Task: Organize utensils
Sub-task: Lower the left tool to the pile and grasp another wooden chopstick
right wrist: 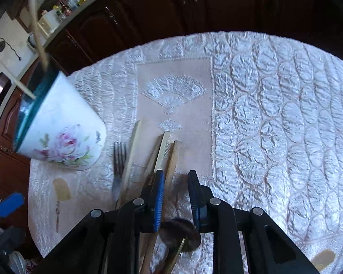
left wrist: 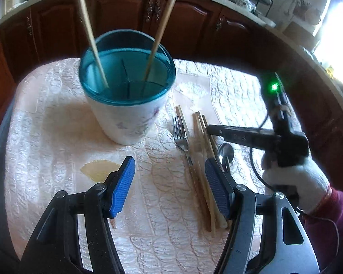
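Blue-padded left claw (left wrist: 170, 188) hangs wide and empty above the quilted white bench cloth (left wrist: 57, 123), steel fork (left wrist: 181, 139) and wooden chopsticks (left wrist: 204, 150) just right of the teal-rimmed white cup (left wrist: 125, 114). Right view: right claw (right wrist: 176, 197) narrowed, nothing gripped, over chopsticks (right wrist: 163, 153) and a round-bowled spoon (right wrist: 180, 234).

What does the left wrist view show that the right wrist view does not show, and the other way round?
Only the left wrist view: the inside of the utensil holder with its dividers and two chopsticks standing in it, and the gloved hand holding the right gripper.

Only the right wrist view: the pink flower print on the holder's side, and the fan pattern on the tablecloth.

Both: the holder, fork, loose chopsticks, spoon on the cloth.
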`<move>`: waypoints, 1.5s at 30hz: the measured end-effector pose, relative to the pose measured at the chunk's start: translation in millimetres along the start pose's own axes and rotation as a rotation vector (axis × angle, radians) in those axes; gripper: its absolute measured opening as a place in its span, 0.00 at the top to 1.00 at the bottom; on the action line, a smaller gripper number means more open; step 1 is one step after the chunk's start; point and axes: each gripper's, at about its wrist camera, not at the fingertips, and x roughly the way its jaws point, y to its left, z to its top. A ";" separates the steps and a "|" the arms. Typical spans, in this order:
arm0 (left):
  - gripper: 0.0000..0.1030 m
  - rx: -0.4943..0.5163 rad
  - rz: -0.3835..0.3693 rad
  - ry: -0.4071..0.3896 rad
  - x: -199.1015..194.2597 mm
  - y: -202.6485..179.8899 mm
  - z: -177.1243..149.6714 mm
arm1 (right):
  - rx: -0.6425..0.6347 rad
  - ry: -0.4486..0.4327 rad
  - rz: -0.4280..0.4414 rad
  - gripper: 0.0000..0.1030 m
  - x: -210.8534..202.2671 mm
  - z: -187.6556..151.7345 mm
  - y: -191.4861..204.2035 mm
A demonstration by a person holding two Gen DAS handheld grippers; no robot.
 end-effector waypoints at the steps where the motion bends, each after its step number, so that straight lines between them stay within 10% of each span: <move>1: 0.38 0.001 0.000 0.002 3.5 -1.3 0.0 | 0.010 0.005 0.008 0.83 3.4 0.9 -1.9; 8: 0.39 -0.004 -0.005 0.038 46.1 -18.2 6.0 | 0.027 -0.003 0.069 0.90 11.9 1.2 2.6; 20: 0.68 -0.057 0.002 0.115 115.4 -34.0 19.8 | 0.072 -0.035 0.105 0.93 -20.7 -27.5 -31.5; 23: 0.94 -0.029 0.011 0.113 115.3 -38.5 24.8 | 0.088 -0.036 0.128 0.93 -24.4 -30.6 -35.4; 36: 0.96 -0.036 -0.044 0.113 67.0 -17.4 -1.7 | 0.129 -0.072 0.113 0.94 -75.3 -63.1 -69.4; 45: 0.82 -0.061 -0.031 0.134 109.8 -37.4 17.8 | 0.148 -0.075 0.110 0.94 -90.2 -80.9 -76.9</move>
